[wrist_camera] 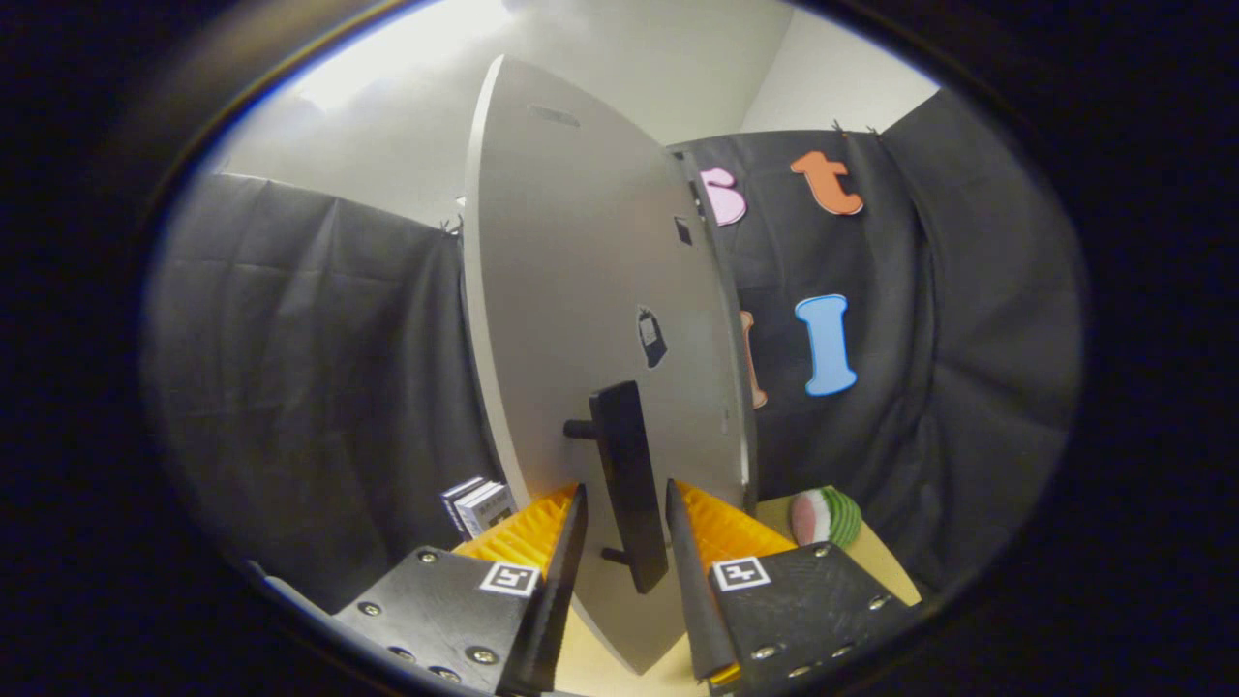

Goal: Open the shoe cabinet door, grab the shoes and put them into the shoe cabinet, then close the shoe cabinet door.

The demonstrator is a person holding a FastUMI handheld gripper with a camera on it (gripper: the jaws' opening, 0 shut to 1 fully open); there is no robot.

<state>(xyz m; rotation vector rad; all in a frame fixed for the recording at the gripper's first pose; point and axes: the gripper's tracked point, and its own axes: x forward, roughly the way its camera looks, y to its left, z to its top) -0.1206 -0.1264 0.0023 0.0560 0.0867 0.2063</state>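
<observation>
Fingers: we see both fingers (557, 581) of the gripper (625, 542) reaching forward and slightly upward from the bottom of the gripper view, each plate carrying a small square marker.
Pose: we hold the gripper level with the lower part of the shoe cabinet door (581, 319), aimed along the door's face, one finger on either side of the handle (629, 484).
Opening: we read the jaws as part open; the handle stands between the fingers with a narrow gap showing on each side, so we cannot say that either finger presses on it.
Handle: we see a dark upright bar standing off the door on two short pegs, its lower end dipping between the fingertips.
Door: we see the pale grey door swung out edge-on toward us, tall and upright, filling the space just ahead of the fingers; a small dark tag (651, 337) sits on its face above the handle.
Table: we see a light wooden table (871, 552) under the gripper.
Beyond the fingers: we note a small boxy striped item (478, 505) left of the door's foot, and a round green-and-pink object (825, 516) on the table to the right.
</observation>
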